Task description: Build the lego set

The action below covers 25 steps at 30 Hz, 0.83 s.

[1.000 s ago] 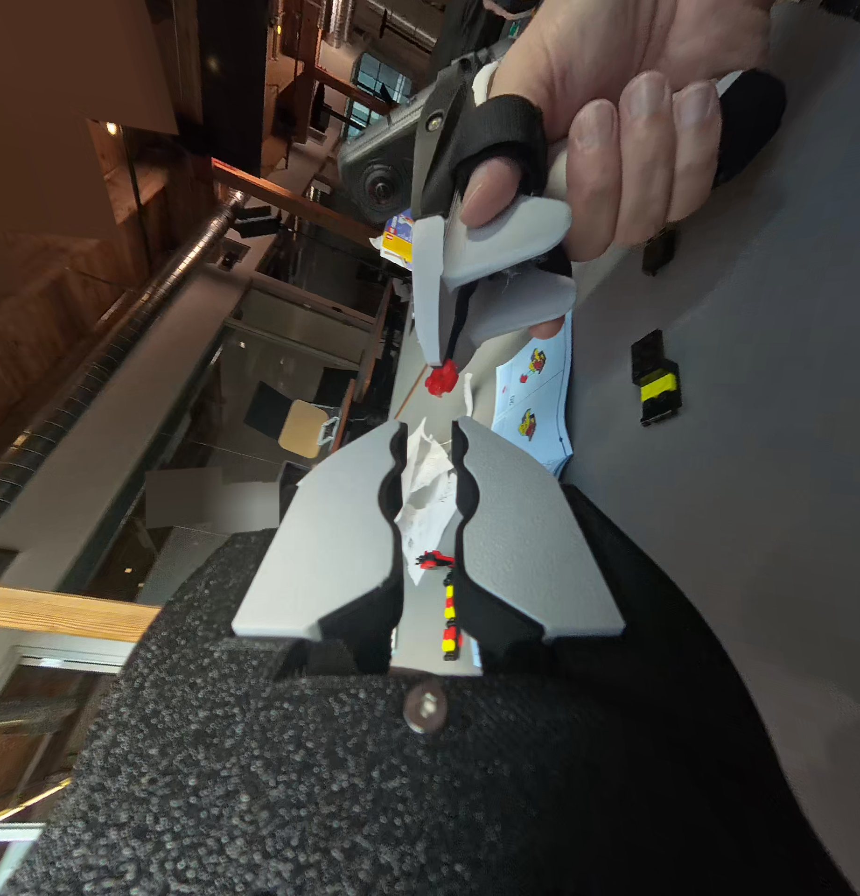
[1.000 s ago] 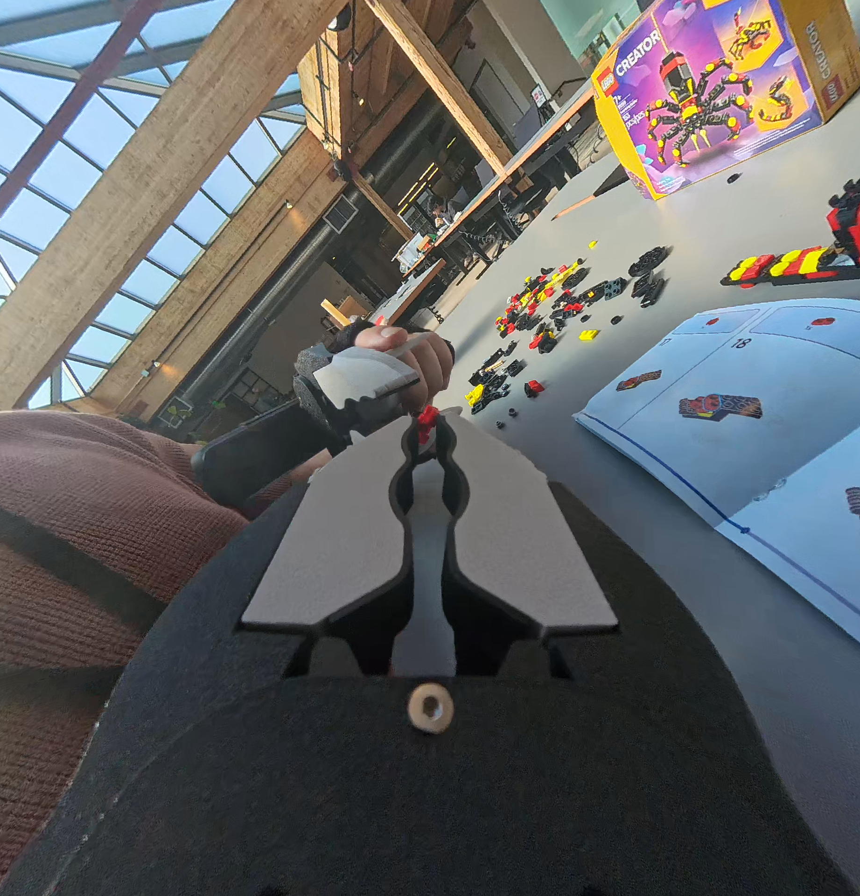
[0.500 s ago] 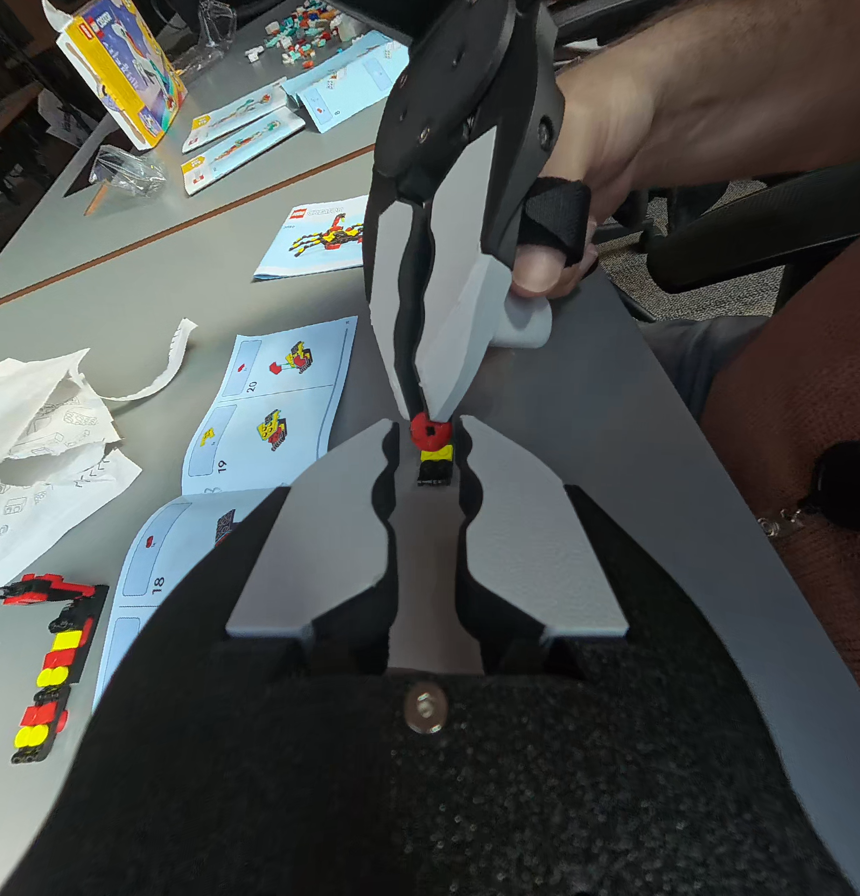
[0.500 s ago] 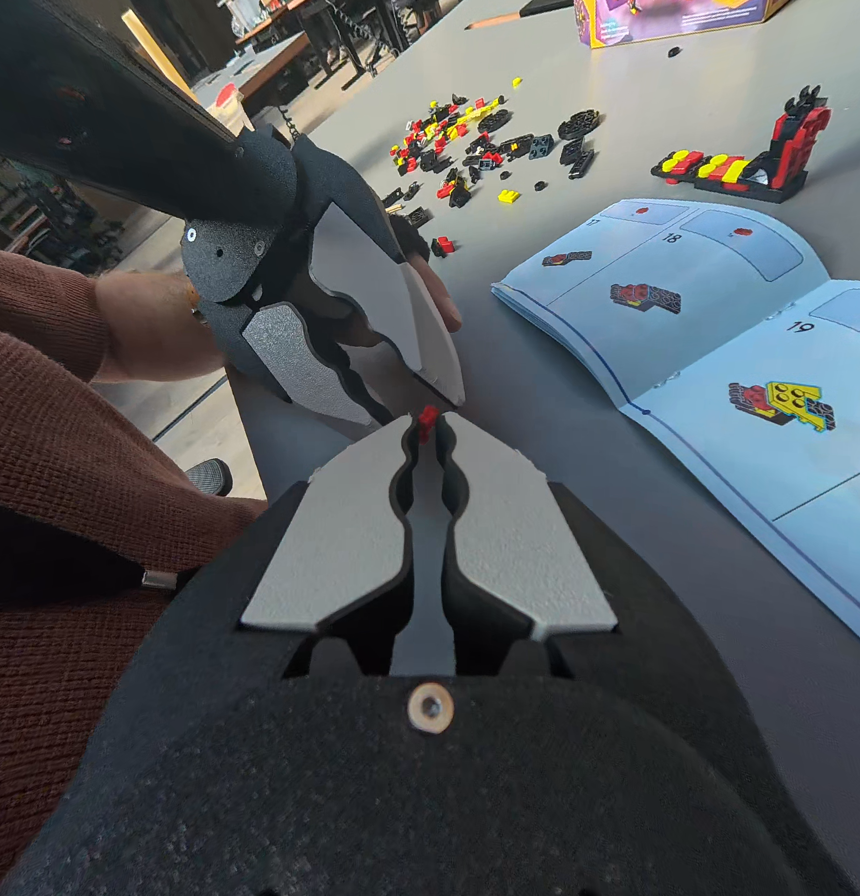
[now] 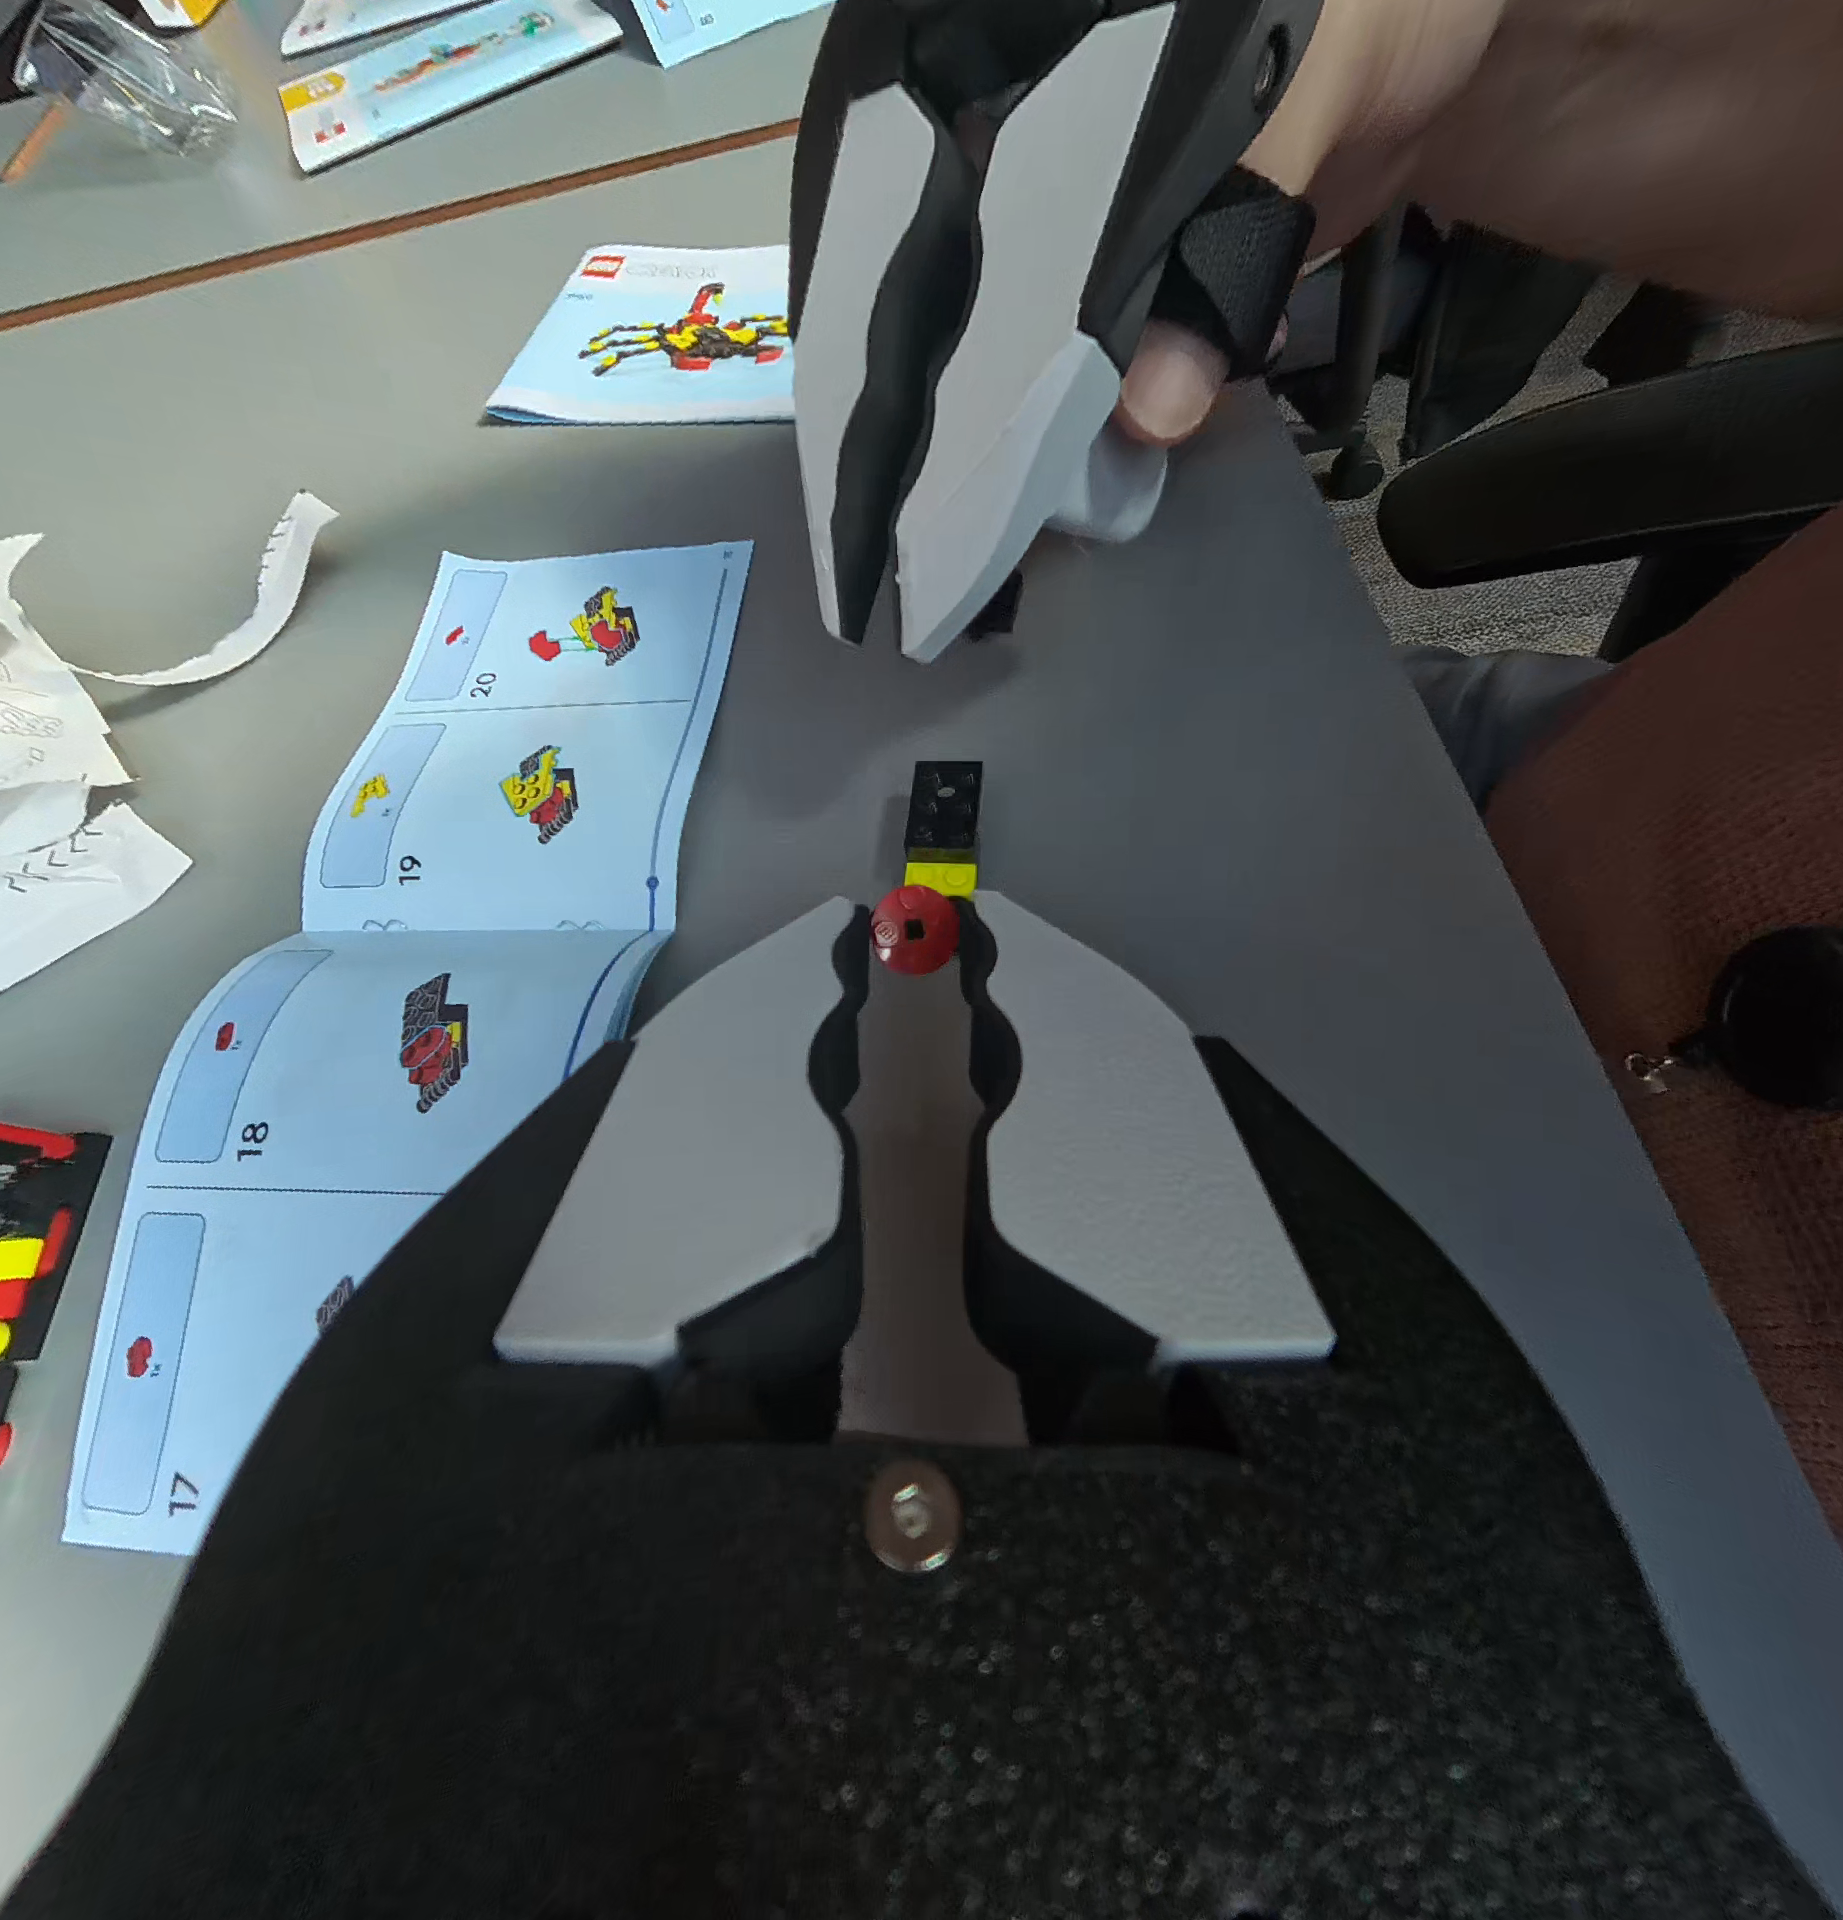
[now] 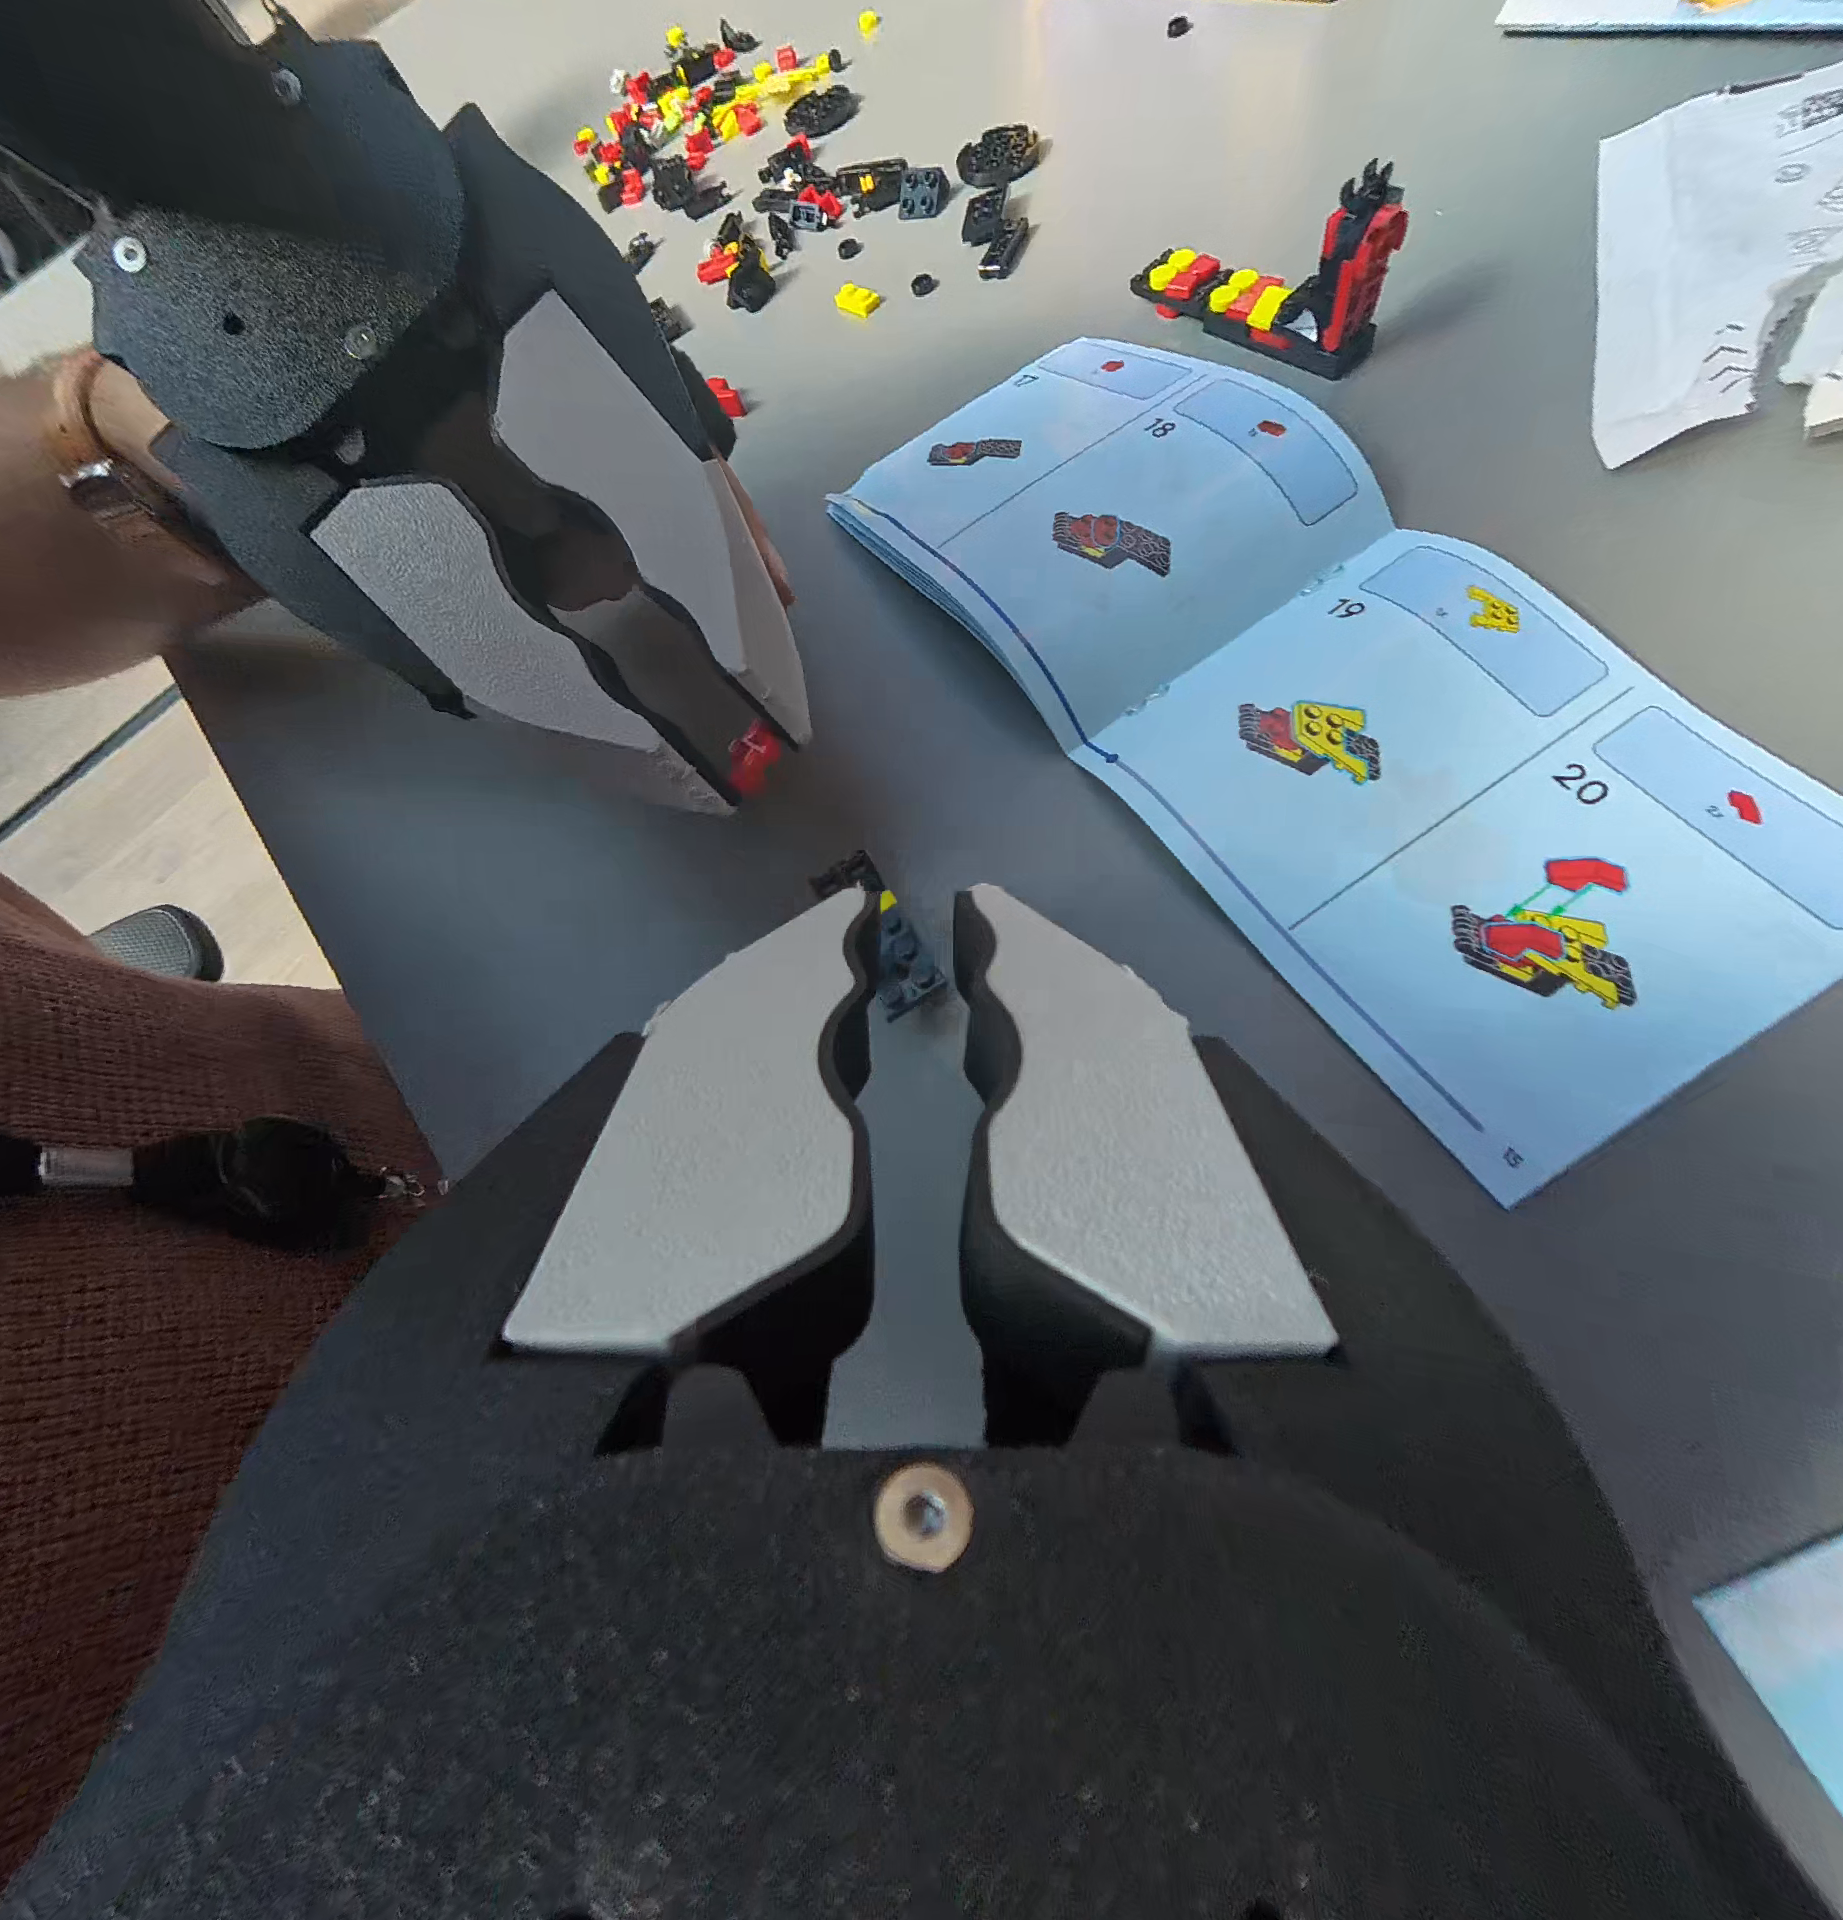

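Note:
My left gripper (image 5: 917,914) is shut on a small round red piece (image 5: 914,932) at its fingertips, low over the grey table (image 5: 1156,831). Just beyond it a small black and yellow assembly (image 5: 946,821) lies on the table. My right gripper (image 6: 912,899) is open and empty, hovering above that assembly (image 6: 909,971), which shows between its fingers. In the left wrist view the right gripper (image 5: 875,629) points down behind the assembly. In the right wrist view the left gripper (image 6: 761,764) holds the red piece (image 6: 756,756) at upper left.
An open blue instruction booklet (image 6: 1312,675) lies right of the grippers. A red, yellow and black partial build (image 6: 1281,291) and a pile of loose pieces (image 6: 782,177) lie beyond. Torn white paper (image 5: 34,748), a second booklet (image 5: 668,332) and the table edge (image 5: 1468,831) are near. The grippers' ends are close to 5 cm from one another.
The red piece has passed from my right gripper to my left. The right gripper has opened and drawn back. Both grippers have tilted down toward the table and the black and yellow assembly.

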Available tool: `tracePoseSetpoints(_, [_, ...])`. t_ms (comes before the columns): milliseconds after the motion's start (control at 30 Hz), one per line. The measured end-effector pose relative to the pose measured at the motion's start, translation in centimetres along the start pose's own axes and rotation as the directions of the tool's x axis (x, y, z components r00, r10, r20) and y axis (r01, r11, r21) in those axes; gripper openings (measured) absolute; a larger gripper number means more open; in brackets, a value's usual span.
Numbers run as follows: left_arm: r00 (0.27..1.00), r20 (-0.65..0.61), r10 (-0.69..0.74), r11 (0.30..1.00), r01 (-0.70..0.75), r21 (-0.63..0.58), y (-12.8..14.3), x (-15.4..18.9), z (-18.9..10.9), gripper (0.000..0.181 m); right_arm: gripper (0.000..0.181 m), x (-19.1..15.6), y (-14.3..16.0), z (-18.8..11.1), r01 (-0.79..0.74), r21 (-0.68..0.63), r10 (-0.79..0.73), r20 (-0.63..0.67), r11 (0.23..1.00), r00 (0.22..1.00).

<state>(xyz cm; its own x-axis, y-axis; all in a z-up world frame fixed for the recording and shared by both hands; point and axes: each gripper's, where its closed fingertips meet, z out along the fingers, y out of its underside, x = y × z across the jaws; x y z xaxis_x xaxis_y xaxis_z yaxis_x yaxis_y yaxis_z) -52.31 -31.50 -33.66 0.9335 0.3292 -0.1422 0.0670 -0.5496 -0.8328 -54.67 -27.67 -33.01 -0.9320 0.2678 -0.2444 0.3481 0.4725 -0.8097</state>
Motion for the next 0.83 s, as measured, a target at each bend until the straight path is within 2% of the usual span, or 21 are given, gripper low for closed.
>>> tracePoseSetpoints(100, [0.997,-0.061,-0.037,0.998,0.034,-0.044,0.4,0.1,0.7,0.016,0.012,1.1,0.5,-0.7,0.020,-0.027,-0.021,-0.045,0.999,0.999])
tracePoseSetpoints(267, [0.989,-0.149,-0.017,0.991,-0.003,-0.132,1.2,0.5,2.5,0.016,0.010,0.2,1.8,-0.1,0.035,-0.077,-0.035,0.004,0.996,0.999])
tracePoseSetpoints(467, [0.979,-0.202,0.003,0.981,-0.042,-0.188,1.4,0.5,3.2,0.016,0.010,-0.7,2.5,0.9,0.062,-0.088,-0.058,0.048,0.994,0.997])
tracePoseSetpoints(833, [0.962,-0.262,-0.074,0.976,0.016,-0.216,1.6,0.5,3.4,0.016,0.009,-0.6,1.8,0.9,0.111,-0.067,-0.107,0.062,0.992,0.992])
